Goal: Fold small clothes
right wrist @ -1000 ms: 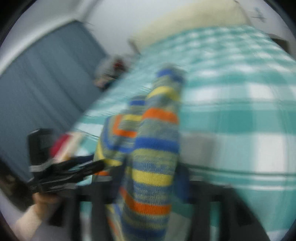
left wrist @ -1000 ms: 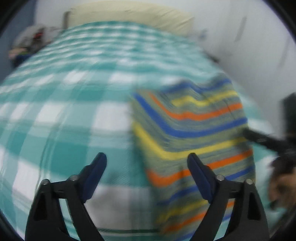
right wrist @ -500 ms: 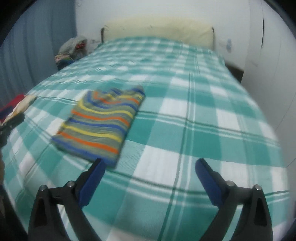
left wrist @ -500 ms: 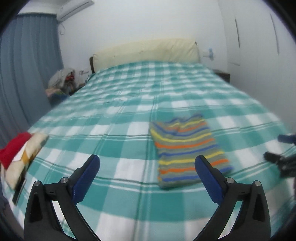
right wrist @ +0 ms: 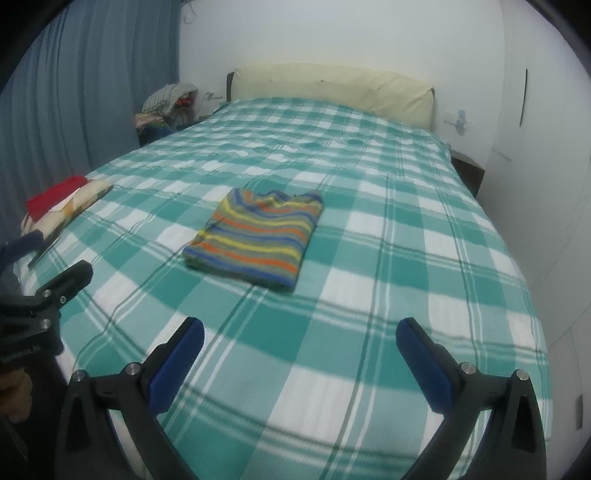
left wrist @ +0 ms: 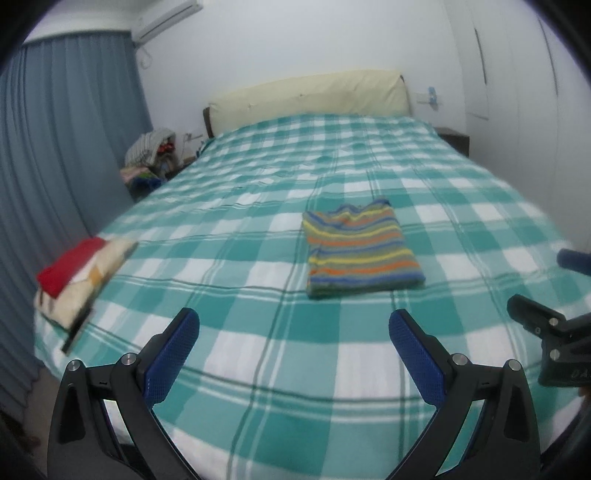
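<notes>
We've got both tools, left tool (left wrist: pixel 293 330) and right tool (right wrist: pixel 299 338), spread wide and empty above the bed (left wrist: pixel 240 347); folded striped sweater (left wrist: pixel 360 247) lies flat, and only the left view shows what's probably an air conditioner (left wrist: pixel 166 18).

Soft, even indoor light, faint shadows, no glare. Fisheye bends the bed (left wrist: pixel 258 369) edges; dark vignette corners; slight blur throughout.

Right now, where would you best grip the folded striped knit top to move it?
Pinch the folded striped knit top at its near thick edge, coming low from the foot of the green checked bed; that stacked edge faces both open hand-held grippers.
</notes>
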Available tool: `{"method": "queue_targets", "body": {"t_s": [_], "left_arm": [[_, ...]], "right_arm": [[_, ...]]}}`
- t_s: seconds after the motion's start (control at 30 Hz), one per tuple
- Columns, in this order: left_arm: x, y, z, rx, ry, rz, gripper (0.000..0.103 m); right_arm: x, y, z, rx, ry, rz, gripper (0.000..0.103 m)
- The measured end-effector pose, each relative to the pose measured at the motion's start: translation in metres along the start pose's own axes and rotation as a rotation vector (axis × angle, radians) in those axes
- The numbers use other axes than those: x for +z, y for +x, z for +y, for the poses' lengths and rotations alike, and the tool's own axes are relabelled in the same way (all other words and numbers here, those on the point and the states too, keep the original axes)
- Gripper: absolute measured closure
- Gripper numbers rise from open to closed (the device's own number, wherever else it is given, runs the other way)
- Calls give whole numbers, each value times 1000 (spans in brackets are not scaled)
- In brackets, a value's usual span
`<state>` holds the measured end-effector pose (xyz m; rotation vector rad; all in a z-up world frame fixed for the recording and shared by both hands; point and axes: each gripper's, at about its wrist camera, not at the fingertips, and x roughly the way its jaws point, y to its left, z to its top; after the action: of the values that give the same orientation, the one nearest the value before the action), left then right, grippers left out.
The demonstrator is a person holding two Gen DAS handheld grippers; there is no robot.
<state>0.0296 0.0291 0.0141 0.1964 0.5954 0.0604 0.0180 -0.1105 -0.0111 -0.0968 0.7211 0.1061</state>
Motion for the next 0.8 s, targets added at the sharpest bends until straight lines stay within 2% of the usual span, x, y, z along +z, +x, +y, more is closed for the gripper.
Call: {"method": "queue_targets", "body": {"t_s": [0.13,0.3,0.63,0.8], "left_arm": [[-11,-12,0,-22,17,22,0],[-19,-19,6,-70,-27,69,0],[-21,-30,9,-71,-34,67,0],[-20,-35,7,-67,-37,70,0]], "right_arm": [[-16,-13,14,3,-20,32,1],[-25,-30,20,18,-29,37,1],[-22,-55,22,-35,-48,30,0],[-20,-54,22,-22,-34,37,0]]}}
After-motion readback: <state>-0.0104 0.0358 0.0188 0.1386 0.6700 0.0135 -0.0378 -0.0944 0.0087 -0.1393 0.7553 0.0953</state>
